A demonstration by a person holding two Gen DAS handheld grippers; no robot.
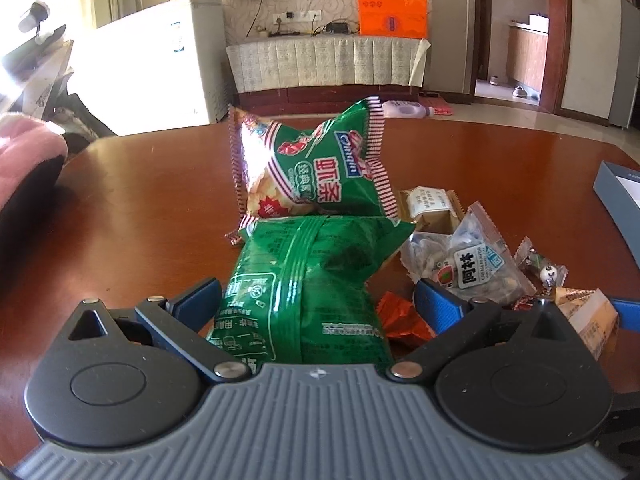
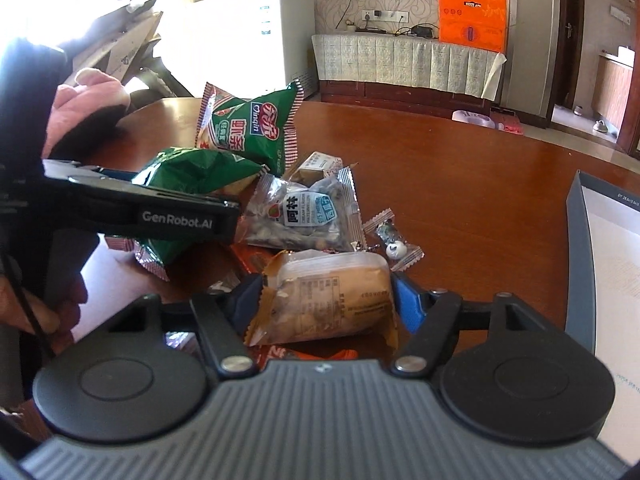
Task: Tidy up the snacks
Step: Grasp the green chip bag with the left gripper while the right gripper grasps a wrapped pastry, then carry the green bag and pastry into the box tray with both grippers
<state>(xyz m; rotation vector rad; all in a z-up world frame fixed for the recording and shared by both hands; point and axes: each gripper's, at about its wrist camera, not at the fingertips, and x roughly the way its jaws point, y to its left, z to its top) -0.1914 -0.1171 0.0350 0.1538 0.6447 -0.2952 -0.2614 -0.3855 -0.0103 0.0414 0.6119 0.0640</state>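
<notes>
The wooden table (image 2: 460,184) carried a snack pile. The left gripper (image 1: 316,300) stood spread around the green bag (image 1: 304,292), not pressing. The right gripper (image 2: 324,300) flanked the tan packet (image 2: 332,292); whether it pressed, I cannot tell.

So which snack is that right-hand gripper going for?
On the brown table, find the snack pile beside the open grey box. Nearest the camera, between the right gripper fingers, lies a tan packet. Unlike the green bags behind, it is beige, with small black print.
</notes>
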